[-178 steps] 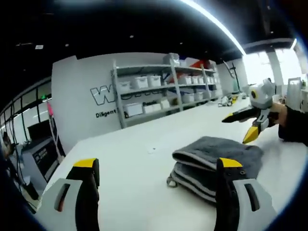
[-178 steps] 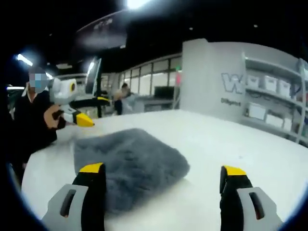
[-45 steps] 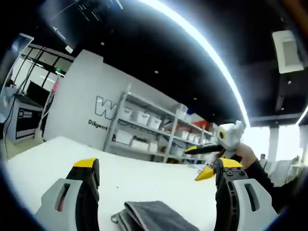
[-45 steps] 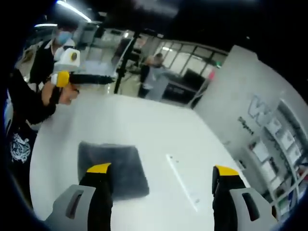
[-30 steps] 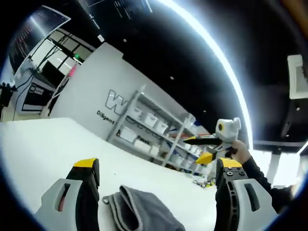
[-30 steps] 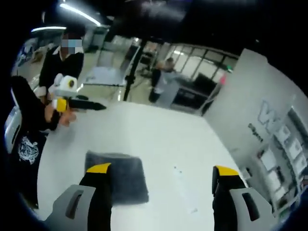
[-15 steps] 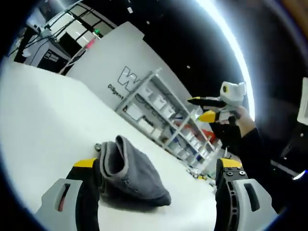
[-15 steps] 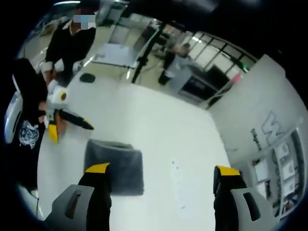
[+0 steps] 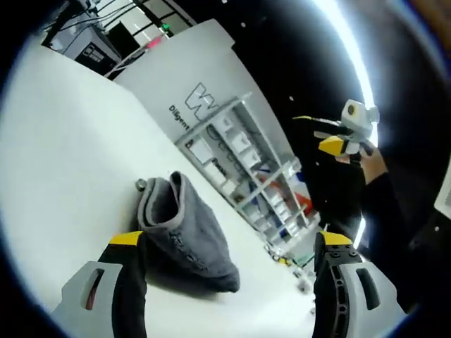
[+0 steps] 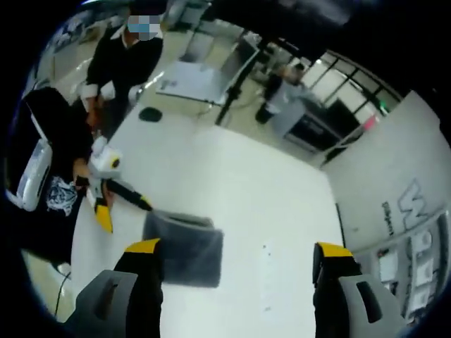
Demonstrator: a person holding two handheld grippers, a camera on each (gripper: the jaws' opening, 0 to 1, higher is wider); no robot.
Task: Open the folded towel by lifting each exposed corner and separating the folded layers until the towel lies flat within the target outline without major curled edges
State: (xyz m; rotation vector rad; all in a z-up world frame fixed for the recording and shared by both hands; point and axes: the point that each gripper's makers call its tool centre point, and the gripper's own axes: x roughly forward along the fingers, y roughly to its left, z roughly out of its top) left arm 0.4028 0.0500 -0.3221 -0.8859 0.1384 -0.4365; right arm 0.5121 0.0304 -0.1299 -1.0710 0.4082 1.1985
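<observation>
The folded grey towel [image 9: 180,232] lies on the white table [image 9: 63,141], with its stacked fold edges facing the left gripper view. My left gripper [image 9: 231,241] is open just in front of it, and the towel sits close to the left jaw. In the right gripper view, from high above, the towel [image 10: 184,250] is a small dark square. There the left gripper [image 10: 113,191], held in a hand, has its jaws spread, and one tip is at the towel's near-left corner. My right gripper [image 10: 238,248] is open far above the table. It also appears raised in a hand at upper right [image 9: 337,135].
Shelves with white bins [image 9: 239,169] line a lettered wall beyond the table. A person in black [image 10: 127,60] stands at the table's far end near a small dark object [image 10: 149,114]. More people stand by desks behind [image 10: 282,91]. Bare table [image 10: 268,190] surrounds the towel.
My right gripper has climbed higher, so the towel looks smaller. The left gripper has dropped and tilted toward the towel, and its tip has reached the towel's corner. The towel itself stays folded.
</observation>
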